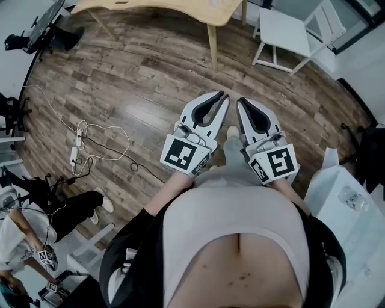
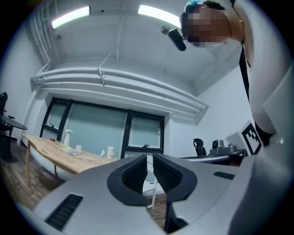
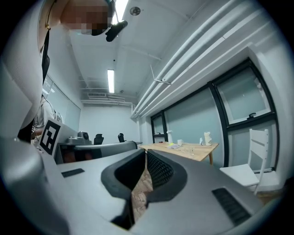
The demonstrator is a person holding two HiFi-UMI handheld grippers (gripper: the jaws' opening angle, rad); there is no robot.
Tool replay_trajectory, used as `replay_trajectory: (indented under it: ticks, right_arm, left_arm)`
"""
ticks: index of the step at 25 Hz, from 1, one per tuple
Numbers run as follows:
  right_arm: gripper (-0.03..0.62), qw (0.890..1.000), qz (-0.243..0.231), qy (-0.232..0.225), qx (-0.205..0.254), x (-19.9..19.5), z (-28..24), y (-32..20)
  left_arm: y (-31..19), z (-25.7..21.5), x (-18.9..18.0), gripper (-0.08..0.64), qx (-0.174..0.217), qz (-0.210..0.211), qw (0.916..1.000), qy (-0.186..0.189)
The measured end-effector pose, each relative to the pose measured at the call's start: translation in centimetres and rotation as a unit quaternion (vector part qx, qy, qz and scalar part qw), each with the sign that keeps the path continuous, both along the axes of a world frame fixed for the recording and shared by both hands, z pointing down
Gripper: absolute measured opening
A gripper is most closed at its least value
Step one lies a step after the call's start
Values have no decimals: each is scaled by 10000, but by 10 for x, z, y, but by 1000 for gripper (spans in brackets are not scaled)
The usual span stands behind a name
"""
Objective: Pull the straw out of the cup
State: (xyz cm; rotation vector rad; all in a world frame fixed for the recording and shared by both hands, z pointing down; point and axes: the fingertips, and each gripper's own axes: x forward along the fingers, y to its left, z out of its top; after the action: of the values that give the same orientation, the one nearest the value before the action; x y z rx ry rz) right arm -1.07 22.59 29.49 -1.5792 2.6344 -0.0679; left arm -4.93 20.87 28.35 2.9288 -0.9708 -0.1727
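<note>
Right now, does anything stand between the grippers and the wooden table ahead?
Nothing visible does. Only bare wood floor lies between the left gripper, the right gripper and the wooden table. The white chair stands off to the right. No straw can be made out.

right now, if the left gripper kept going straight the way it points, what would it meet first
Probably the white chair: it sits in line beyond the shut fingers of the left gripper, with only bare floor before it. The wooden table lies left of that line.
</note>
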Motion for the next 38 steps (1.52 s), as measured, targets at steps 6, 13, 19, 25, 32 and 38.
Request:
replay_trajectory:
  ticks: [6, 13, 19, 25, 32, 38]
  right_arm:
    - [34, 9998, -214, -19, 47, 29, -10, -56]
    - [34, 9986, -525, 20, 27, 53, -9, -107]
    - [34, 9983, -589, -30, 17, 77, -7, -139]
    - [34, 9978, -650, -86, -88, 90, 0, -158]
    - [34, 9973, -725, -124, -60, 87, 0, -170]
    - [34, 9968, -792, -58, -7, 80, -5, -181]
  left_arm:
    - [-53, -11, 30, 44, 66, -197, 9998, 10]
    - [-103, -11, 57, 44, 64, -353, 9994, 16]
    - [-134, -10, 81, 44, 123, -425, 9990, 58]
    - [-150, -4, 96, 44, 57, -442, 9990, 96]
    - [-156, 2, 94, 44, -17, -461, 9989, 29]
    - [-172, -4, 88, 44, -28, -526, 9986, 76]
